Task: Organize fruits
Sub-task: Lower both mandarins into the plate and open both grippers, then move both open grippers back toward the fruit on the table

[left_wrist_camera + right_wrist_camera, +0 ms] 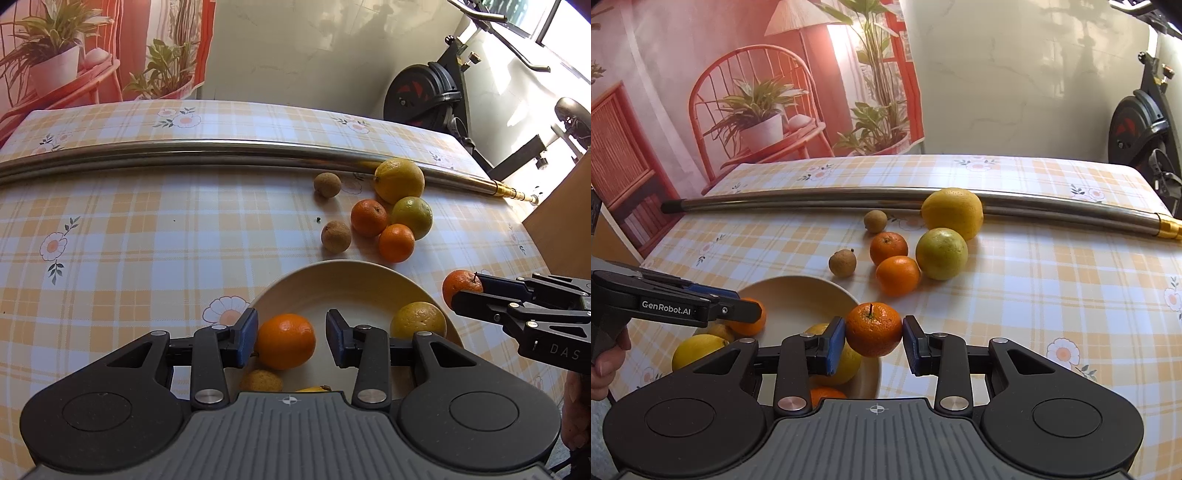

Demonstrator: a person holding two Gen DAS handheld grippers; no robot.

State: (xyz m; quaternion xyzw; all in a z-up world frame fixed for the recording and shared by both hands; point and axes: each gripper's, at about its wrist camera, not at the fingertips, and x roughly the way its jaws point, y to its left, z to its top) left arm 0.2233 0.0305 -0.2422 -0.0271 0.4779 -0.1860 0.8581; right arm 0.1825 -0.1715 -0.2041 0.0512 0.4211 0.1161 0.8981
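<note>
Left gripper [291,341] hangs released over the plate [354,284], an orange [285,341] loose between its fingers. Right gripper [874,341] clamps a tangerine [874,329] at the plate's three o'clock. About half done: six fruits [941,253] wait at one o'clock.

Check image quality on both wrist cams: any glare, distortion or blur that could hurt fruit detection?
Left wrist view: fisheye bends the steel tube into an arc; window glare washes out the top right; fruit stays sharp. Right wrist view: the tube bows less; even light and soft shadows under the loose fruit; the tangerine in the right gripper is crisp, no motion blur.
</note>
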